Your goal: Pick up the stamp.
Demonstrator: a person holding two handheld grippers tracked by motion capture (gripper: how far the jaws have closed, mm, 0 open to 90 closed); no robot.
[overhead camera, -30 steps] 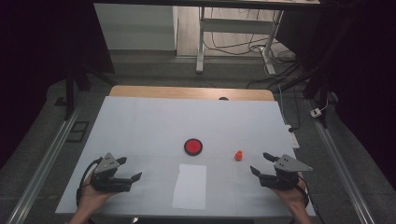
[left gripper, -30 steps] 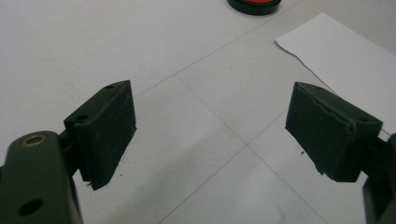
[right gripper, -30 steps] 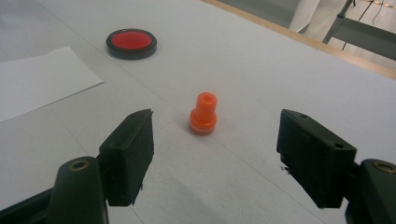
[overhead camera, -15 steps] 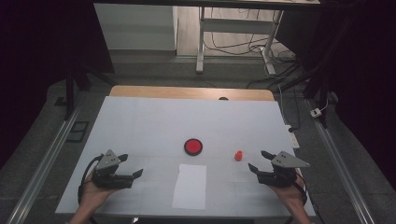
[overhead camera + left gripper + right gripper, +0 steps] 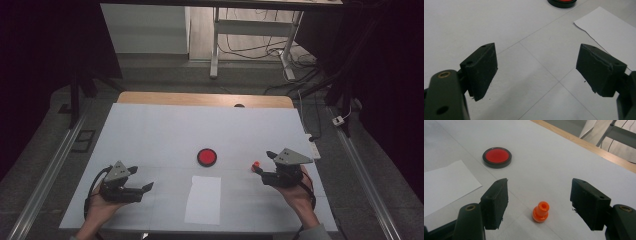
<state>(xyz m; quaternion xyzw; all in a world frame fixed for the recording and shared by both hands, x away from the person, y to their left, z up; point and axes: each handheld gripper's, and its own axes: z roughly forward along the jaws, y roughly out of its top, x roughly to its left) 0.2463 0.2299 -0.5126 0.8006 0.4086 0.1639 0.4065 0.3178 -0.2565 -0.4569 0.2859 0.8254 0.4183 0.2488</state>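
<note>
A small orange stamp-like peg (image 5: 540, 211) (image 5: 255, 164) stands upright on the white table, between the jaws of my right gripper (image 5: 539, 203) (image 5: 263, 162), which is open and not touching it. A round red pad in a black rim (image 5: 206, 157) (image 5: 497, 156) (image 5: 562, 2) lies at the table's middle. A white sheet of paper (image 5: 203, 199) (image 5: 444, 187) (image 5: 610, 30) lies in front of the pad. My left gripper (image 5: 536, 71) (image 5: 140, 179) hangs open over bare table at the near left, with nothing between its jaws.
The white table cover (image 5: 165, 135) ends at a wooden strip (image 5: 200, 99) along the far edge. Metal rails (image 5: 45, 175) run down both sides. A table leg frame and cables (image 5: 280, 55) stand on the floor beyond.
My right gripper has moved forward and left toward the orange peg, so the peg now sits between its jaws. The left gripper has shifted only slightly.
</note>
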